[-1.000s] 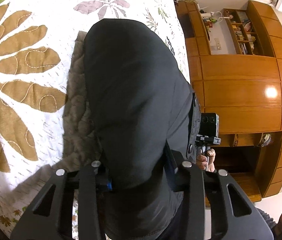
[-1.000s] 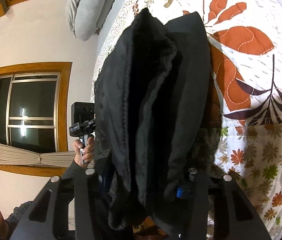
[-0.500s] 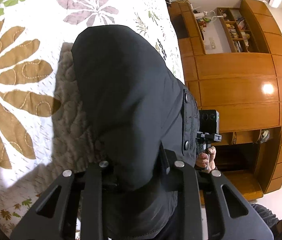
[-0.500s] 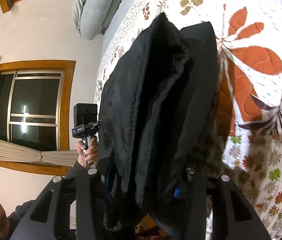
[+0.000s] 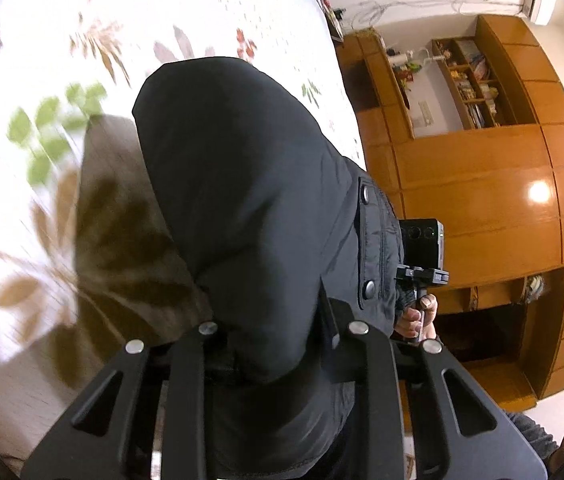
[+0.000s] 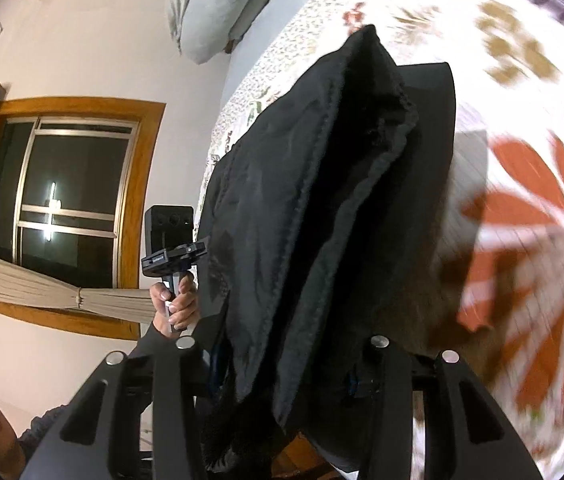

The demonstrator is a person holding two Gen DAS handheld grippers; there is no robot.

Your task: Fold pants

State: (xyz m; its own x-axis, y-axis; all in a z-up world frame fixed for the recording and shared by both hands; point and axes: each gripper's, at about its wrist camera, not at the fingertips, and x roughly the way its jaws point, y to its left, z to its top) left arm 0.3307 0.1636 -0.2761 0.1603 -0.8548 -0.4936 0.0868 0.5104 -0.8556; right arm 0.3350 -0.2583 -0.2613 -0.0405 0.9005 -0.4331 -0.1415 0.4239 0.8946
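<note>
1. The pants (image 5: 249,208) are seen held up above the quilt (image 5: 41,60), black and bulky, filling the centre of both views.
2. The left gripper (image 5: 277,344) is clamped on the fabric at 6 o'clock; two snaps (image 5: 365,192) are noted toward 3 o'clock.
3. The right gripper (image 6: 282,364) is clamped on the layered open edge of the pants (image 6: 322,200) at 6 o'clock.
4. A shadow (image 6: 454,272) is cast on the quilt (image 6: 522,100) toward 4 o'clock.
5. In the right view, the left hand (image 6: 175,304) is seen at 8 o'clock, a window (image 6: 69,184) at 9, a pillow (image 6: 217,4) at 11.
6. In the left view, a wardrobe (image 5: 482,184) is noted at 3 o'clock.
</note>
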